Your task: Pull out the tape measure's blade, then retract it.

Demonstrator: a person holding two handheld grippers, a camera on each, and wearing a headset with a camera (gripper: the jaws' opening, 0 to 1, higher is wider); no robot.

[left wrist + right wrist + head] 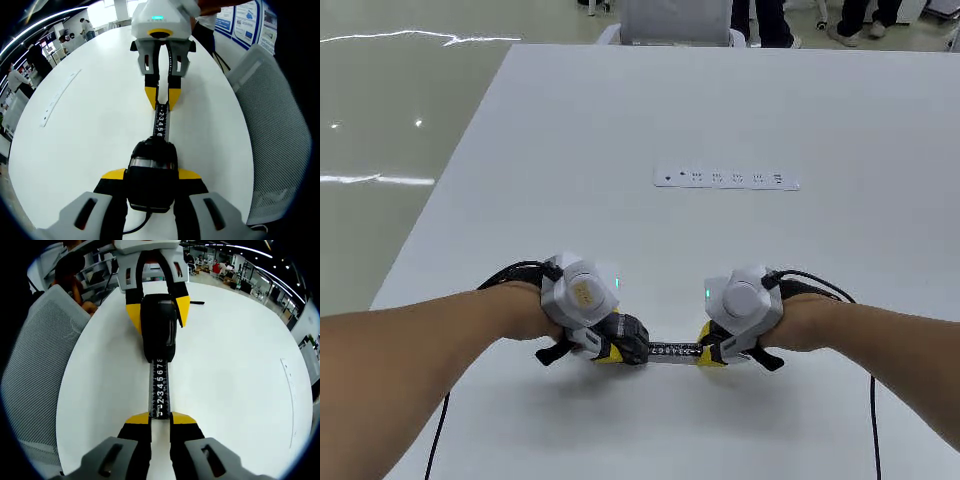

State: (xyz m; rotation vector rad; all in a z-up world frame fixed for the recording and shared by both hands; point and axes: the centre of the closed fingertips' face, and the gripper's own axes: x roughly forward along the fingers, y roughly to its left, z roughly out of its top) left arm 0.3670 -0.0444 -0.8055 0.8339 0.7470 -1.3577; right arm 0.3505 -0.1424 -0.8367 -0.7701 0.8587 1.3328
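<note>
The left hand-held gripper (152, 174) clamps the tape measure's case (159, 325). The right hand-held gripper (160, 418) pinches the blade (160, 387) tip, out only slightly; further pulling and retracting remain.

1. The tape measure (151, 172) is cased in glossy black plastic.
2. Its blade (159, 387) is finished smooth and dark.
3. The table (720, 120) is surfaced matt white.
4. The chair (280, 125) is backed with grey mesh.
</note>
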